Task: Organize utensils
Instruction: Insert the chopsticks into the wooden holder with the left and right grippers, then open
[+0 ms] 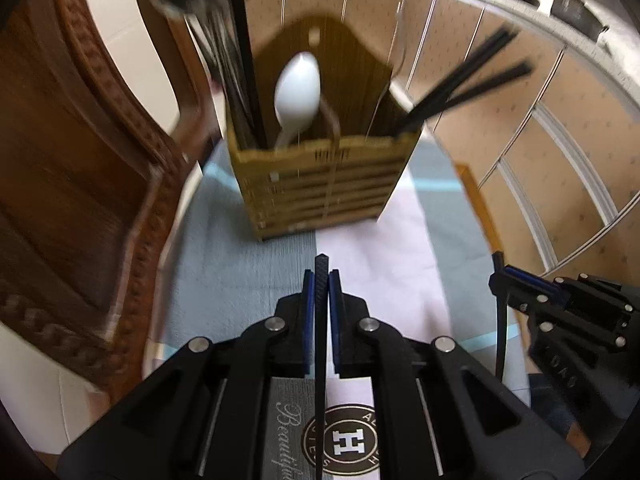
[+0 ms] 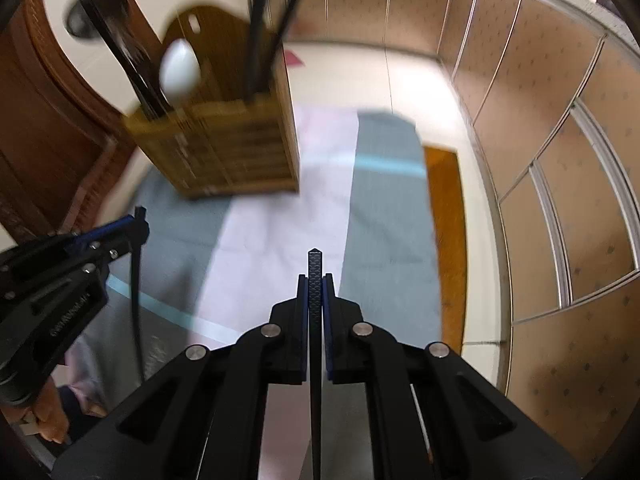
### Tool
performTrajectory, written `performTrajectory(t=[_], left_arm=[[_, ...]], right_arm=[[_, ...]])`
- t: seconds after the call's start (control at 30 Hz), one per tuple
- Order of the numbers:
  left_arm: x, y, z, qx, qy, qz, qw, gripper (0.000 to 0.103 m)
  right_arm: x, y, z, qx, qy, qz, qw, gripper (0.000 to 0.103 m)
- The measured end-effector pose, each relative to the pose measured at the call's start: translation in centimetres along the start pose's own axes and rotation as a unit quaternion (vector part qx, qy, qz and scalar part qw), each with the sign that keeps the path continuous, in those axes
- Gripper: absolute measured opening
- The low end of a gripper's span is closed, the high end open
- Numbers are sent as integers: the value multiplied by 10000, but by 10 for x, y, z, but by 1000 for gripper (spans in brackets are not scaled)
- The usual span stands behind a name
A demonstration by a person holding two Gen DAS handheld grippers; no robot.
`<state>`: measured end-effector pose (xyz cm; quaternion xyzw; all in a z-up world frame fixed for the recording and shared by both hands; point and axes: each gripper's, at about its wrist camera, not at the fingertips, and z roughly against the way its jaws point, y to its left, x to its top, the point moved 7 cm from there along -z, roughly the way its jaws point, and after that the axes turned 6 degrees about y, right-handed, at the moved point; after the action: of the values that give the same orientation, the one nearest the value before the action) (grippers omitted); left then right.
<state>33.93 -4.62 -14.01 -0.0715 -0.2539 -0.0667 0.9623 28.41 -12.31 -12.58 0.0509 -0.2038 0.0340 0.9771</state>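
Now each gripper carries one black chopstick, and the step in hand looks like dropping them into the wooden holder.

In the left wrist view, the left gripper has its jaws clamped on a chopstick whose tip pokes out just past the pads. The holder stands at the upper centre of the frame on a striped cloth, with a white spoon in its left compartment and more chopsticks leaning out of the right one.

In the right wrist view, the right gripper is likewise clamped on its chopstick; the holder sits at the upper left.

To do it well, I would aim both sticks at the right compartment, tip them near upright above the rim, lower them inside, then release.

At the bottom of the left view, printing shows "Beautif…" in script and a round emblem with a large "H"; the ring lettering is too blurred to read.
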Motion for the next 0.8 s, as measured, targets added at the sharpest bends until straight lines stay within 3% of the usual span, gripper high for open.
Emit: performTrajectory(t=[0.3, 0.53, 0.8], left_arm=[[10, -4, 66, -49, -700, 74, 9975, 7], [20, 2, 118, 128, -1472, 211, 9888, 7], [14, 12, 136, 158, -1554, 291, 9873, 7]], right_arm=[[15, 5, 81, 258, -903, 3, 9956, 7], [18, 10, 125, 315, -1384, 120, 9898, 7], [18, 17, 141, 223, -1669, 224, 9855, 7]])
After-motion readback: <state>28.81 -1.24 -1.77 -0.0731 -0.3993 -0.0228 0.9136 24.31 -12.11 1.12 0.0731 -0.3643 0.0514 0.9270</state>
